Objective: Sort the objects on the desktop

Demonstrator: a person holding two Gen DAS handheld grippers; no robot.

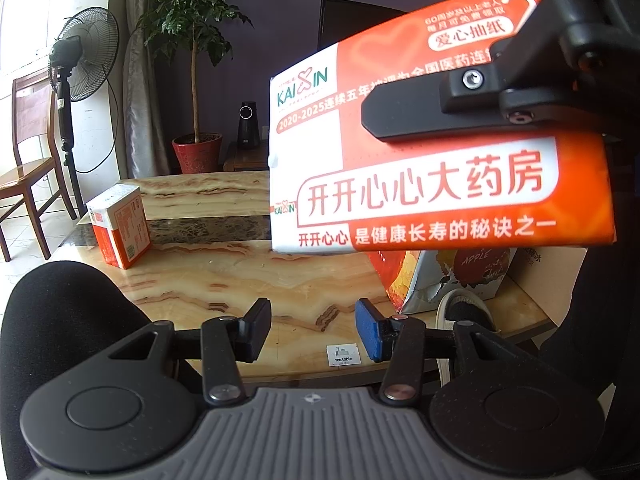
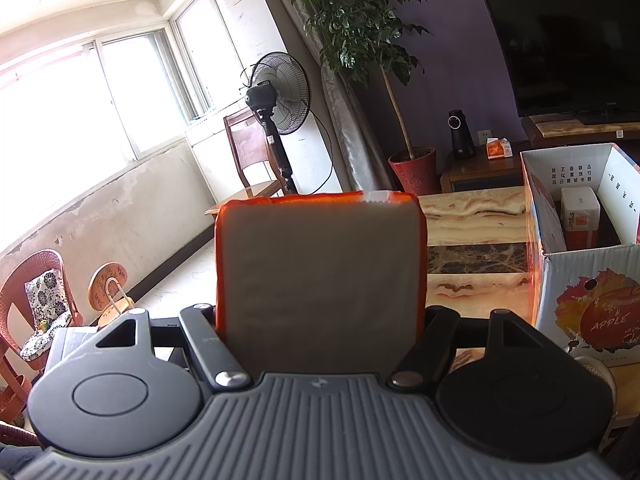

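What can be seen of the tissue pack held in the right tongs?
The tissue pack is a soft, plastic-wrapped block, orange-red and white, printed with Chinese text and a green KAIXIN logo. The right tongs clamp it across its width, lifted clear of the marble table, tilted slightly. One black finger presses its printed face. Nothing else touches it.

A tissue pack (image 1: 120, 226) stands near the table's (image 1: 224, 276) far left corner. At the right edge sits the open box (image 2: 580, 264), another pack (image 2: 580, 216) inside it. A third pack (image 1: 432, 140) is held above the table, left of the box.
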